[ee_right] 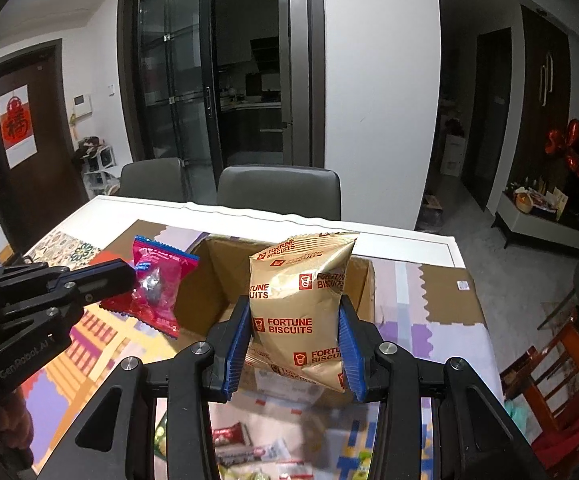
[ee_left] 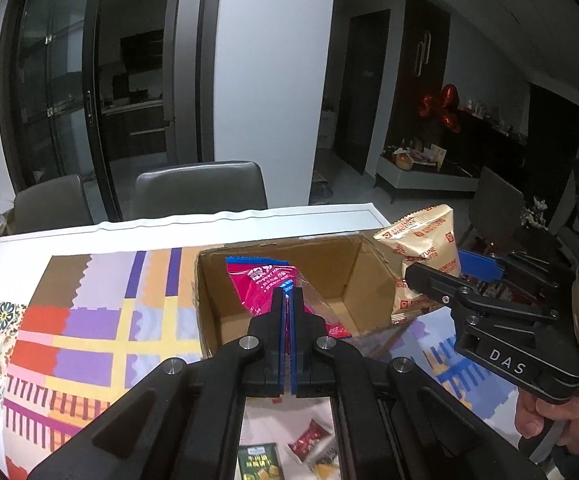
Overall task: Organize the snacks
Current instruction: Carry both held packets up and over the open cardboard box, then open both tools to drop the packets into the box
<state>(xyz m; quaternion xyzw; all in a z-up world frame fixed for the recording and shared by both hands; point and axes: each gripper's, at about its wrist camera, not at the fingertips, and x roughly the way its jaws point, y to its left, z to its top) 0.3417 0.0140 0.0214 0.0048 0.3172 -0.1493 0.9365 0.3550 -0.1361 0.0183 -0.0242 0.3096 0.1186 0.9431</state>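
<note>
An open cardboard box (ee_left: 345, 268) (ee_right: 209, 296) stands on the patterned tablecloth. My left gripper (ee_left: 288, 300) (ee_right: 131, 276) is shut on a pink snack packet (ee_left: 261, 284) (ee_right: 155, 284), which it holds over the box's near left side. A gold Fortune Biscuits bag (ee_right: 295, 308) (ee_left: 425, 248) is pinched upright between the blue pads of my right gripper (ee_right: 295, 344) (ee_left: 433, 276), above the box's near right edge. A hand (ee_left: 545, 420) holds the right gripper's handle.
Several small snack packets (ee_left: 309, 440) (ee_right: 233, 436) lie on the cloth below the grippers. Two grey chairs (ee_right: 281, 190) stand behind the white table (ee_right: 409, 240). A wooden chair (ee_right: 561, 376) with red seat is at the right.
</note>
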